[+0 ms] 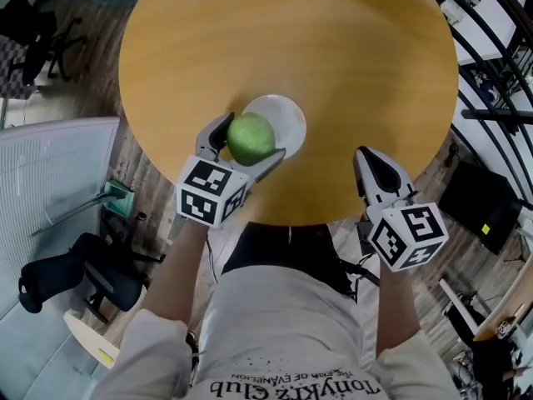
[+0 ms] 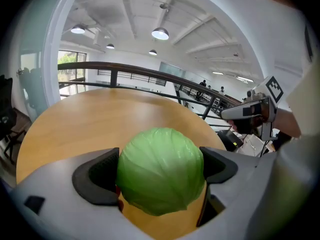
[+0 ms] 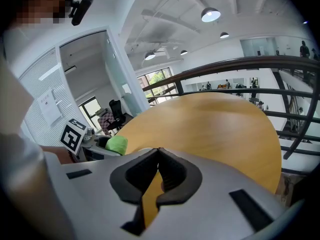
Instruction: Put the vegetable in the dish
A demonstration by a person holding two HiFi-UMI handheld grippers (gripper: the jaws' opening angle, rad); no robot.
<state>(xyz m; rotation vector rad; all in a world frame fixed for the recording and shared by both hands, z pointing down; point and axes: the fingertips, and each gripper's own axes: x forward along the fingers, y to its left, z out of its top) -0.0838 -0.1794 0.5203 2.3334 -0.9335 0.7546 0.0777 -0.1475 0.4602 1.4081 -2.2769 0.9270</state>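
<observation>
A round green cabbage (image 1: 250,137) (image 2: 161,170) is clamped between the jaws of my left gripper (image 1: 247,142) (image 2: 161,170), which is shut on it. It hangs over the near-left rim of a small white dish (image 1: 286,119) on the round wooden table (image 1: 333,65). From the right gripper view the cabbage (image 3: 116,144) shows small at the left. My right gripper (image 1: 372,167) (image 3: 159,154) is shut with nothing in it, its tips touching, at the table's near edge to the right of the dish.
A black office chair (image 1: 79,277) and a grey partition (image 1: 50,190) stand to the left of the table. Black railings (image 1: 491,73) and equipment lie to the right. The person's body (image 1: 283,323) is against the table's near edge.
</observation>
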